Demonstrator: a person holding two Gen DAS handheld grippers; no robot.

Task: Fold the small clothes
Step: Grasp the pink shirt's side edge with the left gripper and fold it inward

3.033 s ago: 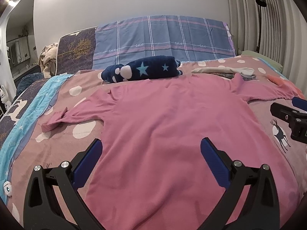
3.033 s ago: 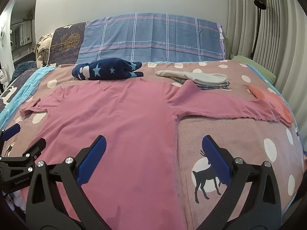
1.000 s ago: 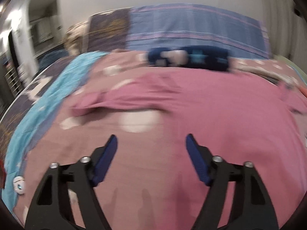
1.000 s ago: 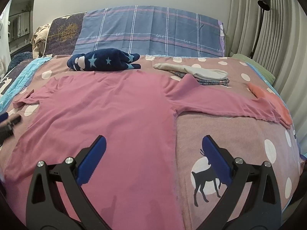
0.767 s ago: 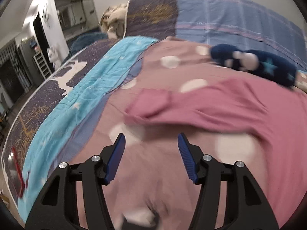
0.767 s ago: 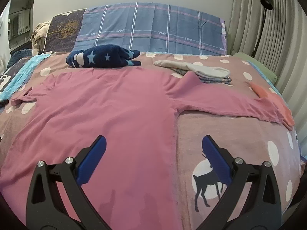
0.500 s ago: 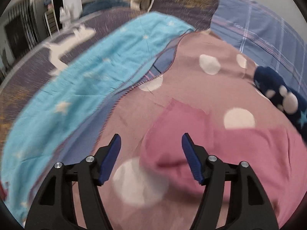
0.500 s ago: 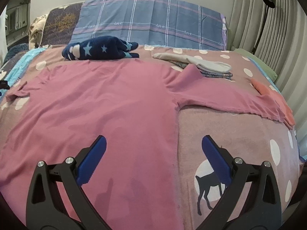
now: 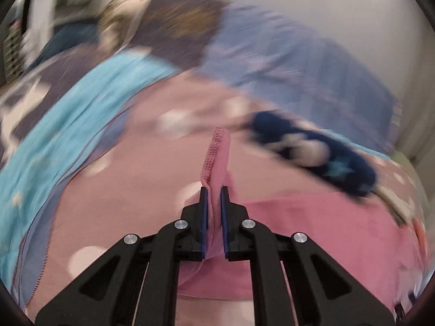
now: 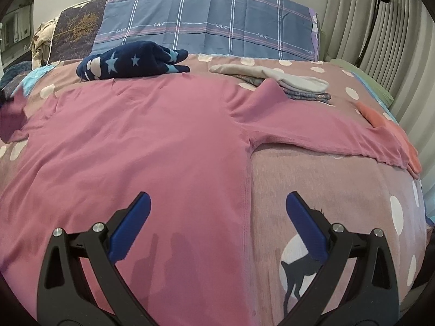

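Observation:
A pink long-sleeved shirt lies spread flat on the bed, its right sleeve stretched out to the right. My left gripper is shut on the cuff of the shirt's left sleeve, which stands up between the jaws; that view is blurred. In the right wrist view the lifted left sleeve shows at the far left edge. My right gripper is open and empty, low over the shirt's lower right side seam.
A dark blue star-print garment and a folded beige and grey pile lie behind the shirt. An orange cloth lies at the right sleeve end. Pillows stand at the head, a light blue blanket at left.
My left gripper swung left to the sleeve end, closed on the cuff and lifted it. My right gripper stayed open, edging slightly forward.

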